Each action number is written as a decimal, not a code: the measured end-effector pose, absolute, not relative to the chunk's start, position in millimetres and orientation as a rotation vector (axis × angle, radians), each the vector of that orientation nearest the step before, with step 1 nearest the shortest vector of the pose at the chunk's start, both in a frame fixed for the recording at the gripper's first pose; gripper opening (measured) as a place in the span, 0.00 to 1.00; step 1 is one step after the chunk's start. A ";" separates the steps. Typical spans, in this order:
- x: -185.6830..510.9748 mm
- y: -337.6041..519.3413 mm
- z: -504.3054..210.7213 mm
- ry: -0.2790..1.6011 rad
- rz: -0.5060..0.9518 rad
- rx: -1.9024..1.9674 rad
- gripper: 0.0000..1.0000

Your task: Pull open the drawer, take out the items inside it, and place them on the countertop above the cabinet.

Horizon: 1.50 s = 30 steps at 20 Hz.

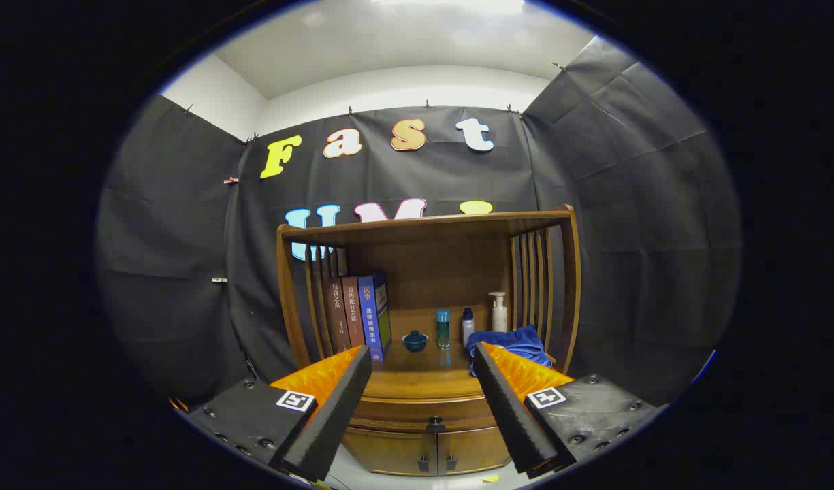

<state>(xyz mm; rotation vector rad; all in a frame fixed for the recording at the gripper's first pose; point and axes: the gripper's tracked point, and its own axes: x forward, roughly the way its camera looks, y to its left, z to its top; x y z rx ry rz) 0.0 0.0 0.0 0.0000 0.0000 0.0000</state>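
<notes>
The gripper hangs in the air in front of a wooden cabinet, its two fingers spread wide apart with nothing between them.

Seen in the gap between the fingers, the drawer sits closed in the cabinet front, just under the worktop edge. A small dark knob marks its middle. Below the drawer are two small cabinet doors, side by side, each with a dark handle near the seam where they meet. What lies inside the drawer is hidden.

Above the drawer, the wooden worktop stretches back between slatted side panels under a top shelf. On its left stand three books, upright and leaning a little against the slats. Near the middle sits a small blue lidded cup, with a slim teal bottle just beside it on the right. Next comes a small bottle with a dark cap, then a white pump bottle close to the right slats. A crumpled blue cloth lies in front of those two bottles, partly behind the right finger's tip.

Behind the cabinet hangs the black cloth wall, with white wall and ceiling above.
</notes>
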 end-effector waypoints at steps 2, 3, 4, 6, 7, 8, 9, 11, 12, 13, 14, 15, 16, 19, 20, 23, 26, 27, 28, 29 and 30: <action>1.1 -1.6 -1.2 -0.002 -0.004 -0.008 0.97; 0.8 -2.5 -2.5 0.000 -0.004 -0.007 0.97; 0.5 -2.3 -2.9 0.003 -0.004 -0.006 0.97; 1.4 -2.4 -3.8 0.008 -0.003 -0.007 0.97; 1.9 -2.4 -4.2 0.008 -0.002 -0.010 0.97; 2.0 -1.4 -4.5 0.009 -0.001 -0.012 0.97; 2.7 -0.9 -5.1 0.011 0.001 -0.013 0.97; 3.7 -3.3 -5.8 0.014 -0.003 -0.014 0.97; 4.0 -4.0 -6.9 0.017 -0.003 -0.012 0.97; 4.5 -3.8 -7.4 0.019 -0.003 -0.011 0.97; 3.2 -3.5 -7.3 0.020 -0.002 -0.011 0.97; 2.8 -3.7 -7.4 0.020 -0.002 -0.012 0.97; 5.2 -3.4 -7.9 0.020 -0.002 -0.013 0.97; 4.4 -3.6 -8.9 0.021 0.000 -0.015 0.97; 5.9 -3.1 -8.5 0.022 -0.001 -0.014 0.97; 8.1 -5.0 -9.4 0.024 -0.005 -0.013 0.97; 11.2 -3.8 -14.8 0.034 -0.006 -0.017 0.97; 13.6 -3.7 -17.4 0.038 -0.006 -0.018 0.98; 15.2 -3.6 -21.1 0.044 -0.006 -0.018 0.98; 17.4 -3.7 -25.9 0.051 -0.006 -0.018 0.98; 19.6 -4.1 -31.2 0.060 -0.006 -0.017 0.98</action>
